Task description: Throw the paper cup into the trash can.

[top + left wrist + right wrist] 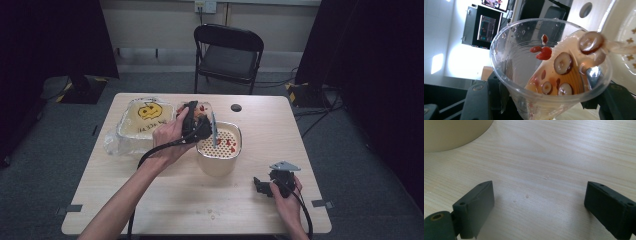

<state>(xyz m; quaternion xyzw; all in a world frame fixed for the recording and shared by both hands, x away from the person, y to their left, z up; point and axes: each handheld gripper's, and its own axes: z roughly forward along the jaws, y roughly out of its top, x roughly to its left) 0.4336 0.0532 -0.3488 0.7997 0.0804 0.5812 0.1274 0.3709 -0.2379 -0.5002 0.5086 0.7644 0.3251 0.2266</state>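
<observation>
Clear plastic fills our left gripper view: a plastic cup [549, 72] sits clamped between the jaws of our left gripper [192, 122], tipped hard over so its mouth faces the camera. Pale amber liquid [564, 75] runs toward the lip, carrying round dark date slices [562, 63] and small red berries [543, 53], and a stream of it spills past the rim on the right. From the high view we hold that cup over the cream strainer pot [219, 150] at the middle of the wooden table [165, 200], where red bits lie on the perforated insert. A foil tray [142, 120] with a yellow face drawn on its lid sits just beside the pot, on the left.

Our right gripper [263, 186] rests low at the table's near right, well apart from the pot. Its jaws stand wide apart with nothing between them, bare wood grain showing in the gap. A black folding chair [227, 55] stands beyond the far edge.
</observation>
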